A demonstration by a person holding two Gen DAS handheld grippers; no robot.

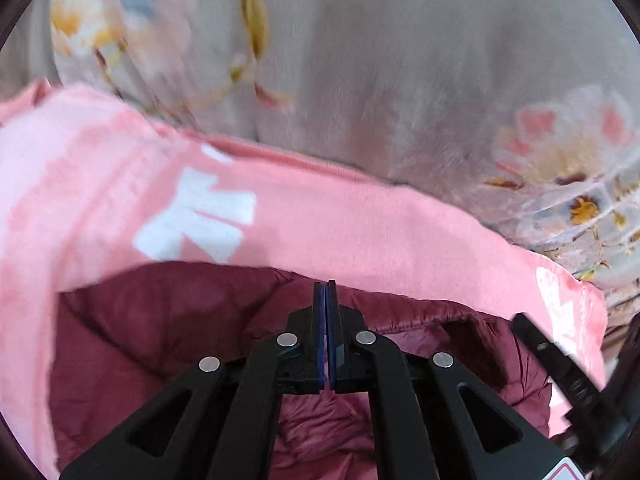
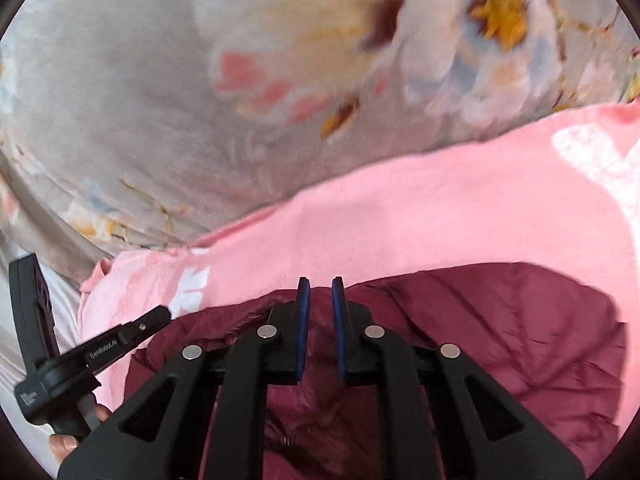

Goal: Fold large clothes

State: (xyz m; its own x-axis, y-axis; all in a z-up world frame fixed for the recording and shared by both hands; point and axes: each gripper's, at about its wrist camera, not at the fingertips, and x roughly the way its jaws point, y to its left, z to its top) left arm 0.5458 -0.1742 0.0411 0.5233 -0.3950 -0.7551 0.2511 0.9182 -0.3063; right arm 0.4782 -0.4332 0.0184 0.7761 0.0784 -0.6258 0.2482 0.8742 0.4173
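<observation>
A dark maroon quilted jacket [image 1: 168,320] [image 2: 500,320] lies bunched on top of a pink garment [image 1: 360,224] [image 2: 420,208] with white printed letters. My left gripper [image 1: 326,285] hovers over the jacket's upper edge, its blue pads pressed together and nothing plainly between them. Over the same jacket, my right gripper [image 2: 320,280] keeps a narrow gap between its pads; only the maroon fabric beyond shows through the gap. Each gripper also shows in the other's view: the left gripper [image 2: 162,314] at the left, the right gripper [image 1: 560,368] at the right edge.
Both garments rest on a grey floral bedsheet [image 1: 400,60] [image 2: 140,100] that fills the far half of both views. A person's hand [image 2: 64,444] grips the left tool's handle. White fabric [image 2: 16,352] shows at the far left.
</observation>
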